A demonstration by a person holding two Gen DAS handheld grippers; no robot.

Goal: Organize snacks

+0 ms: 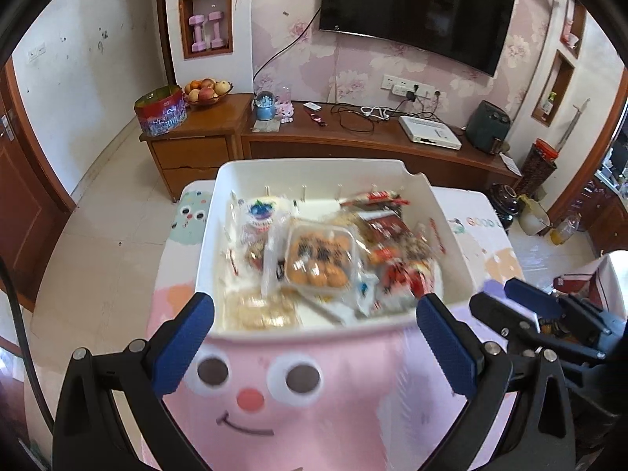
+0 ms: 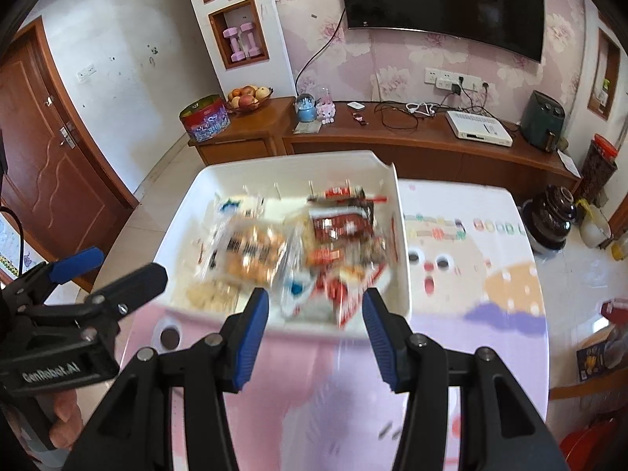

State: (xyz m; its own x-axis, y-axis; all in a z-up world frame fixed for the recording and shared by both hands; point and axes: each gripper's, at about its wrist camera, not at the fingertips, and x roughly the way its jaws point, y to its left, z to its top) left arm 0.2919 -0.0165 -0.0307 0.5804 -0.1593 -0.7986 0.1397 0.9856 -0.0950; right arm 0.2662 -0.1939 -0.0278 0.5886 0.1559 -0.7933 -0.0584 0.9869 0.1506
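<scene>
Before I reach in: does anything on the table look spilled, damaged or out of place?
Nothing looks spilled. The snack packets lie jumbled and overlapping inside the white bin, none over its rim as far as the blur shows. The bin's far right corner has a notch, perhaps a chip. Both grippers, left gripper and right gripper, are open and empty.

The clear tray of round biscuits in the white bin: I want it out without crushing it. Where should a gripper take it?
Probably by the near rim of the biscuit tray, from above on the near side: it lies flat on top, and its thin edge fits open jaws.
</scene>
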